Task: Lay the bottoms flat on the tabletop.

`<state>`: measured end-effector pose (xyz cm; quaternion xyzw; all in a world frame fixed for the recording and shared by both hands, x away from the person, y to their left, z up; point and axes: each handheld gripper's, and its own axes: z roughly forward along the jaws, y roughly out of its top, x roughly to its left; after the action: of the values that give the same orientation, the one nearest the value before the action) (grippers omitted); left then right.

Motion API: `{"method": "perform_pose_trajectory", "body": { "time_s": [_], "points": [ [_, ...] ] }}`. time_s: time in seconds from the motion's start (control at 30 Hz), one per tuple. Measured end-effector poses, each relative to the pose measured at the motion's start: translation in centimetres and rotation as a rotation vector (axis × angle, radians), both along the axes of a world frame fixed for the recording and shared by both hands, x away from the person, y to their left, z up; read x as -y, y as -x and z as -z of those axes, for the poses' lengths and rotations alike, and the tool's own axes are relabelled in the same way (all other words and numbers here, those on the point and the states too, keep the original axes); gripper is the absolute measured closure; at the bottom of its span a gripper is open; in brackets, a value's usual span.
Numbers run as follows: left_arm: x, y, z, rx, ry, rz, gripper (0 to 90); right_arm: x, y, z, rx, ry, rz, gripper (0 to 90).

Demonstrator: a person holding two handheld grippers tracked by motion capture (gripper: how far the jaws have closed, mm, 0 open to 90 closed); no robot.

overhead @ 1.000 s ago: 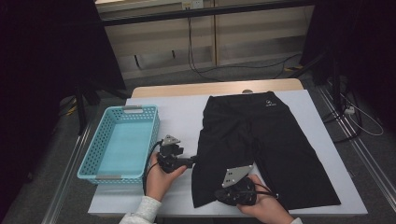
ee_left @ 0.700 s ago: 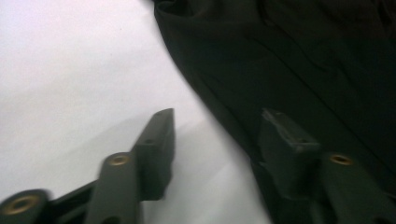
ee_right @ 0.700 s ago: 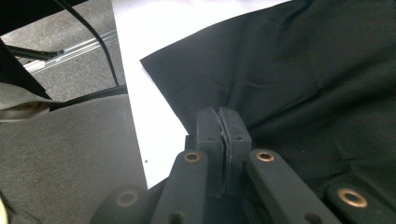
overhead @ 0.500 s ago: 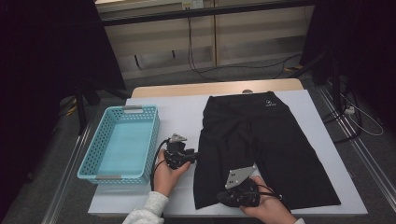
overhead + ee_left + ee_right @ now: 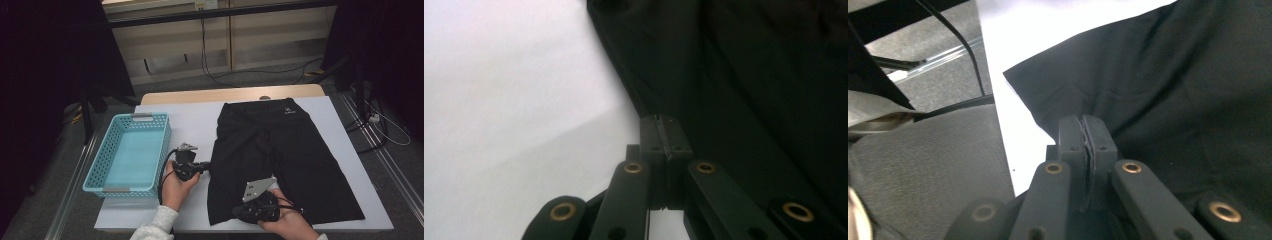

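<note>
A pair of black shorts lies flat on the white table, waistband at the far side. My left gripper sits at the outer edge of the near-left leg. In the left gripper view its jaws have just been closing, and they now meet on the edge of the shorts, with the left gripper pinching the fabric. My right gripper is at the bottom hem of the same leg and points left. The right gripper is shut on the puckered hem of the shorts.
A turquoise mesh basket stands on the table to the left of my left hand. The table's near edge runs close under the right gripper, with grey floor beyond. Cables lie on the floor behind the table.
My left gripper slid right from the bare table to the edge of the shorts, and its jaws went from apart to together. The right hand stayed where it was.
</note>
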<state>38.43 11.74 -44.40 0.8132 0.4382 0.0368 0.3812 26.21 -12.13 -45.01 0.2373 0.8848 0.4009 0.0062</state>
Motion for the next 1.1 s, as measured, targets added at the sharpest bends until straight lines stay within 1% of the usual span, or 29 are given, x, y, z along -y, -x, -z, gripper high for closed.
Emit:
{"method": "perform_pose_trajectory", "body": {
  "time_s": [0.03, 0.1, 0.17, 0.2, 0.23, 0.27, 0.37, 0.43, 0.5, 0.53, 0.63, 0.67, 0.73, 0.77, 0.83, 0.87, 0.9, 0.93, 0.97, 1.07, 1.1],
  "points": [
    [-0.1, 0.0, 0.2, -0.015, -0.009, 0.008, 90.0, 0.0, 0.0, 0.0, 0.003, 0.001, 0.001, 88.8],
    [-0.1, -0.1, 0.4, -0.026, -0.019, 0.004, 90.0, 0.0, 0.1, -0.1, 0.005, 0.005, -0.002, 88.8],
    [0.0, -0.2, 0.5, -0.020, -0.005, -0.003, 89.9, 0.0, 0.1, -0.1, 0.005, 0.005, -0.004, 88.8],
    [-0.1, -0.3, 0.4, 0.004, -0.001, -0.009, 89.9, 0.0, 0.1, -0.1, 0.006, 0.004, -0.001, 88.8],
    [0.0, -0.4, 0.4, 0.028, 0.005, -0.023, 80.4, 0.0, 0.1, -0.1, 0.004, 0.003, 0.003, 88.8],
    [-0.1, -0.7, 0.4, 0.046, -0.004, -0.027, 74.1, 0.0, 0.1, -0.1, 0.003, 0.003, 0.003, 88.8],
    [0.1, -1.6, 0.7, 0.070, 0.012, -0.037, 66.0, 0.0, 0.0, 0.0, 0.005, 0.003, -0.001, 88.8],
    [0.7, -2.4, 0.9, 0.080, 0.008, -0.045, 61.7, -0.1, 0.0, 0.0, 0.004, 0.007, -0.004, 88.8],
    [1.3, -3.3, 1.3, 0.081, 0.001, -0.042, 57.9, -0.1, 0.0, 0.0, 0.003, 0.006, -0.006, 88.8],
    [1.6, -3.8, 1.3, 0.092, -0.006, -0.044, 57.4, -0.1, 0.0, 0.0, 0.004, 0.004, -0.005, 88.8],
    [2.2, -5.1, 1.3, 0.102, -0.022, -0.056, 57.5, -0.1, 0.0, 0.0, 0.001, -0.001, -0.002, 88.8],
    [2.5, -5.7, 1.4, 0.093, -0.012, -0.068, 57.6, -0.1, -0.1, 0.0, 0.003, -0.001, -0.007, 88.8],
    [2.8, -6.3, 1.4, 0.067, 0.013, -0.074, 60.1, -0.1, -0.1, 0.1, 0.005, 0.001, -0.006, 88.8],
    [3.1, -6.5, 1.3, 0.061, 0.006, -0.073, 62.4, -0.1, -0.2, 0.1, 0.007, 0.002, -0.008, 88.8],
    [3.5, -6.9, 1.2, 0.039, -0.002, -0.080, 70.1, -0.2, -0.1, 0.1, 0.007, 0.002, -0.008, 88.8],
    [3.6, -7.0, 1.2, 0.040, -0.026, -0.071, 74.4, -0.2, -0.1, 0.0, 0.006, 0.001, -0.008, 88.8],
    [3.8, -7.0, 1.1, 0.052, -0.051, -0.075, 80.6, -0.2, -0.1, 0.0, 0.006, 0.001, -0.010, 88.8],
    [3.8, -7.1, 1.0, 0.021, -0.041, -0.066, 83.9, -0.3, -0.1, 0.0, 0.009, 0.002, -0.010, 88.8],
    [3.7, -7.2, 1.0, -0.002, -0.029, -0.061, 89.1, -0.3, -0.1, 0.1, 0.012, 0.007, -0.015, 88.8],
    [3.3, -7.3, 0.8, -0.004, -0.039, -0.078, 90.0, -0.4, -0.2, 0.3, 0.003, 0.008, -0.010, 88.8],
    [3.2, -7.4, 0.8, -0.006, -0.034, -0.088, 90.0, -0.5, -0.2, 0.3, 0.003, 0.006, -0.011, 88.8]
  ]
}}
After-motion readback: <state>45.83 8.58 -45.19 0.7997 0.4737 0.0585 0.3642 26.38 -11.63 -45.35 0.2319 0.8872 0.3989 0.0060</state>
